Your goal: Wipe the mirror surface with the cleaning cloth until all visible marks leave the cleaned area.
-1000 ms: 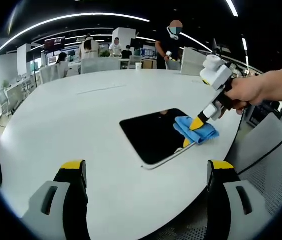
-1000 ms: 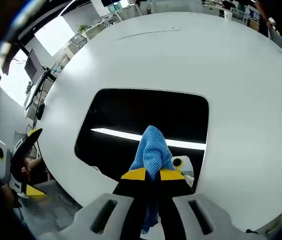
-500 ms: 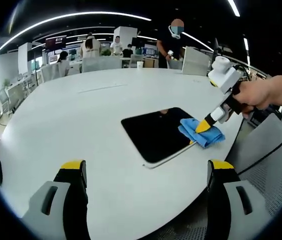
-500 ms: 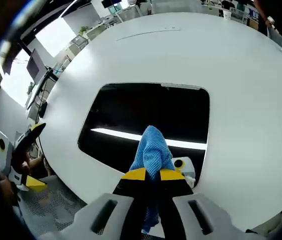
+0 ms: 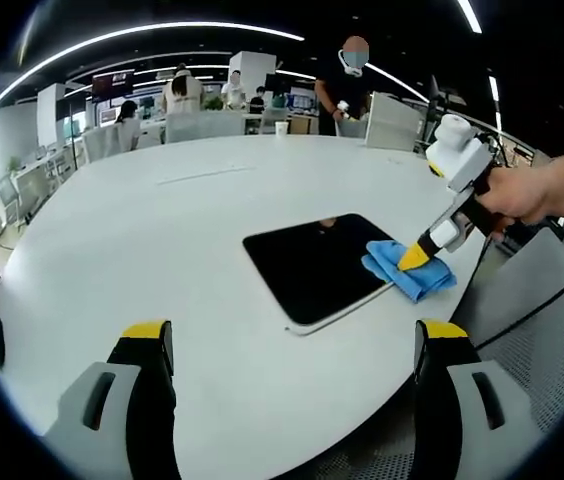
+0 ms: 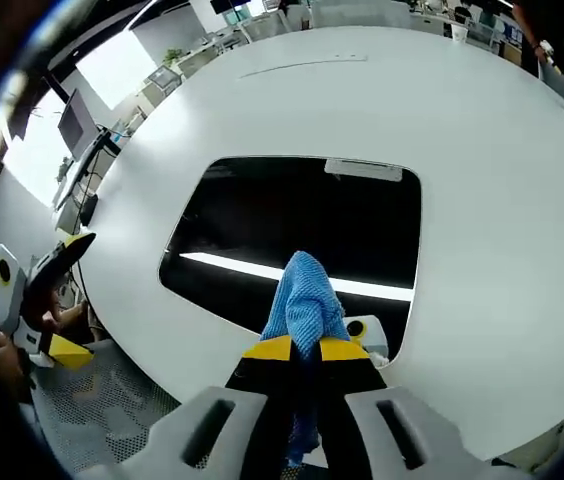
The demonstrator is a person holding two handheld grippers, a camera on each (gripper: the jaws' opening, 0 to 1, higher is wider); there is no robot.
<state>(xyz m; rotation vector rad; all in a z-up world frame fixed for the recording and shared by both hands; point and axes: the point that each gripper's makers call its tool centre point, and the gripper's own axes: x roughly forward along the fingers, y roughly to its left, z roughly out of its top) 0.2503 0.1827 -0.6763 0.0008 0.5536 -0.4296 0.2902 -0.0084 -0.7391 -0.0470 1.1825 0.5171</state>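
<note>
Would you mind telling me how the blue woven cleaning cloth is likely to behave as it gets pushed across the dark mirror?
The blue woven cleaning cloth is probably soft and floppy: it bunches in folds where the right gripper pinches it. It likely weighs little and drags along the dark rectangular mirror rather than rolling. Its loose edges may fold under or trail off the mirror's rim.

Right gripper (image 6: 305, 349) at the bottom, yellow-tipped jaws closed on a blue cleaning cloth (image 6: 305, 300). Cloth bunched upward, resting on the near edge of the dark mirror (image 6: 292, 225). Mirror flat on a white round table (image 6: 482, 170), with a bright strip of light reflected across it. Left gripper (image 6: 47, 310) at the left edge, beyond the table's rim, above a mesh chair seat (image 6: 122, 400). Bright windows (image 6: 112, 70) farther off.
</note>
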